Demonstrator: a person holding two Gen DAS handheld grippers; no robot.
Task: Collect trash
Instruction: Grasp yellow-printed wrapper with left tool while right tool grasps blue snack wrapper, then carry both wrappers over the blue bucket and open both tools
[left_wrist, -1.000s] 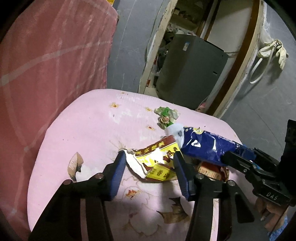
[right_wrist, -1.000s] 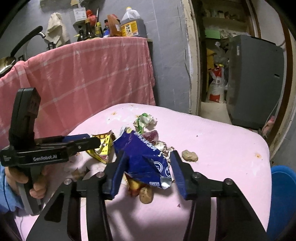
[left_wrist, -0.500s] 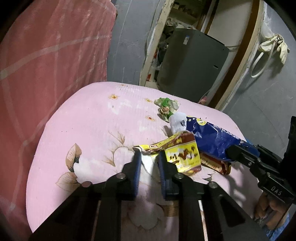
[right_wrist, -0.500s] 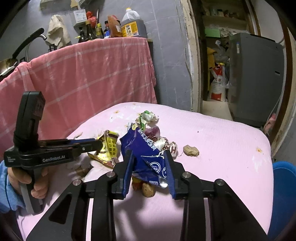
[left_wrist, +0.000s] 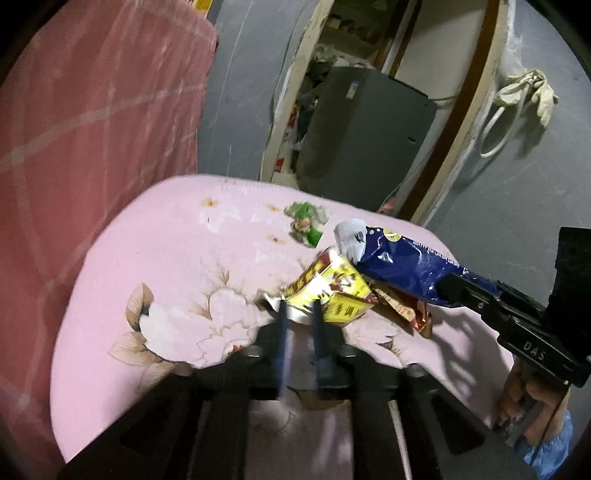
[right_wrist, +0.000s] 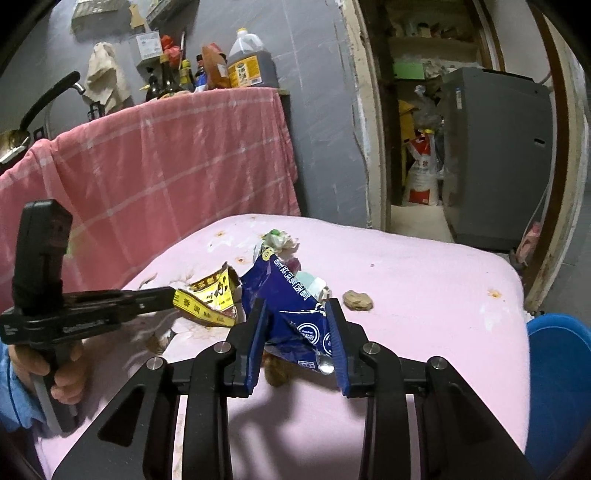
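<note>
Left claw (left_wrist: 298, 314): fingers drawn close together, pinching the near torn edge of the yellow-and-red wrapper (left_wrist: 328, 291). The wrapper appears raised at that edge above the pink floral surface (left_wrist: 166, 266); in the right wrist view it hangs from the left claw's tip (right_wrist: 173, 295).

Right claw (right_wrist: 297, 332): fingers partly closed against both sides of the blue snack bag (right_wrist: 291, 306), gripping it at its lower end. The bag stands up between the fingers, its open top pointing away from the camera. In the left wrist view the same bag (left_wrist: 402, 269) extends from the right claw's tip (left_wrist: 448, 291) over the yellow-and-red wrapper, touching it.

Beneath and beside the two wrappers lies a reddish-brown wrapper (left_wrist: 402, 310). Beyond them, near the far edge of the surface, sits a crumpled green-and-white wrapper (left_wrist: 306, 221). A small tan scrap (right_wrist: 357, 300) lies just right of the blue bag. A blue bin (right_wrist: 557, 373) stands at the right edge of the surface. Pink checked cloth (right_wrist: 166, 177) hangs behind.
</note>
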